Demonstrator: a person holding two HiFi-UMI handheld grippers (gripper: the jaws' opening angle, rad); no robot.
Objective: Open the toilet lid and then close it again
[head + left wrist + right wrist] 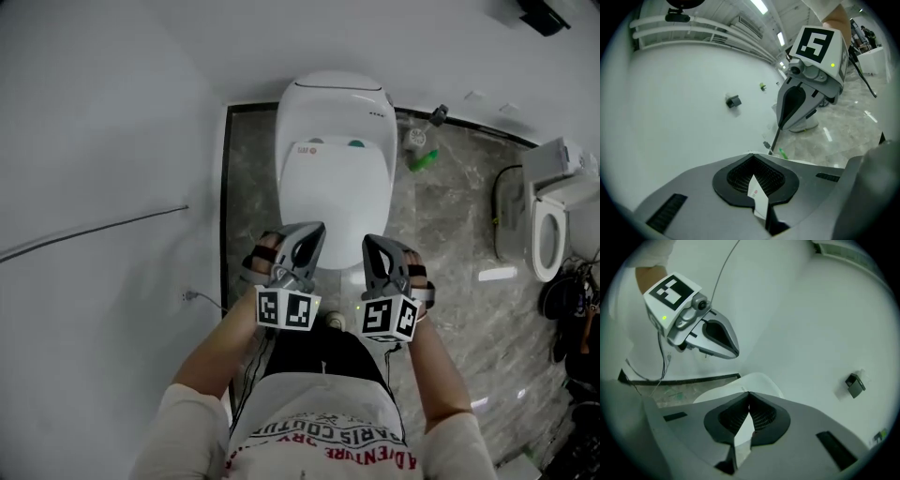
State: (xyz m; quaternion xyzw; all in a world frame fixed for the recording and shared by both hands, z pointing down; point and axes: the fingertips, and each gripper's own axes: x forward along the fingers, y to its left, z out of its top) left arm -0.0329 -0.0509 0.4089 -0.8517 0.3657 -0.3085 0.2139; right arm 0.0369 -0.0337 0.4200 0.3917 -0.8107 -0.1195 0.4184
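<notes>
Left tongs [311,234]: jaws closed, tips meeting, nothing between them. Right tongs [371,244]: likewise closed and empty. The person holds them side by side, a gap between the two, in the air at the near end of the toilet [333,112]. Both point forward and somewhat down toward it. In each gripper view a sliver of white lid [336,192] shows through the slit behind the closed tips, lying beyond the jaws, not gripped.

Toilet position: on the grey marble floor [450,244], directly ahead of the person, just beside the white wall [103,141] on the left.
- Long axis: runs straight away from the person.
- Rounded front end: points back at the person, landing between the two tongs in the head view.
- Lid: down, lying flat along that same axis.
- Sticker [307,148]: at the lid's hinge end.
- Back unit: at the far end, against the far wall.

Cable [94,230] runs across the left wall. Second toilet [551,230] stands well apart at the right edge. Green bottle [422,159] lies on the floor right of the toilet's far end, near the far wall.
</notes>
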